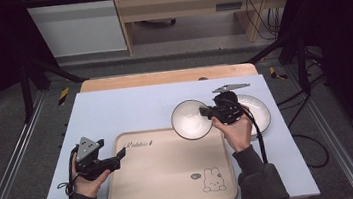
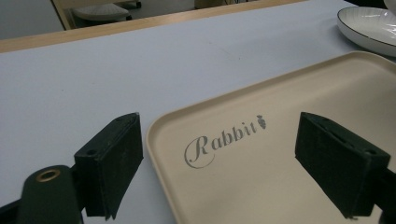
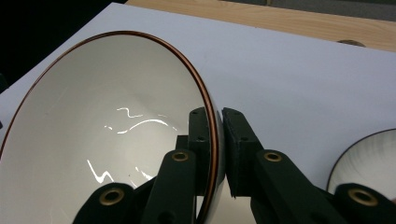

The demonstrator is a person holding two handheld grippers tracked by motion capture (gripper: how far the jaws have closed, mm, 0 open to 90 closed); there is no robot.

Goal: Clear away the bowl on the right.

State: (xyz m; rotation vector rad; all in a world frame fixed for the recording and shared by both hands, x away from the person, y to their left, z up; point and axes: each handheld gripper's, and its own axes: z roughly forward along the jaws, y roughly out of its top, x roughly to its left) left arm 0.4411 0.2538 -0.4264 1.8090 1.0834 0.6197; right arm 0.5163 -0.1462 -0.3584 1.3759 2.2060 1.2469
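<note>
A white bowl (image 1: 190, 120) with a brown rim hangs tilted over the beige tray's far edge. My right gripper (image 1: 206, 111) is shut on its right rim; in the right gripper view the rim (image 3: 212, 116) sits pinched between the two black jaws. The beige tray (image 1: 168, 173) carries the word "Rabbit" (image 2: 224, 140) and a rabbit drawing (image 1: 213, 181). My left gripper (image 1: 120, 155) stands open at the tray's near left corner, one jaw over the table and the other over the tray (image 2: 261, 186), with nothing between them.
A second white dish (image 1: 259, 112) with a dark rim lies on the light blue table mat (image 1: 130, 110) to the right of the held bowl, partly behind the right hand. It also shows as the white dish (image 2: 371, 28) in the left gripper view. A wooden table edge (image 1: 167, 77) runs along the back.
</note>
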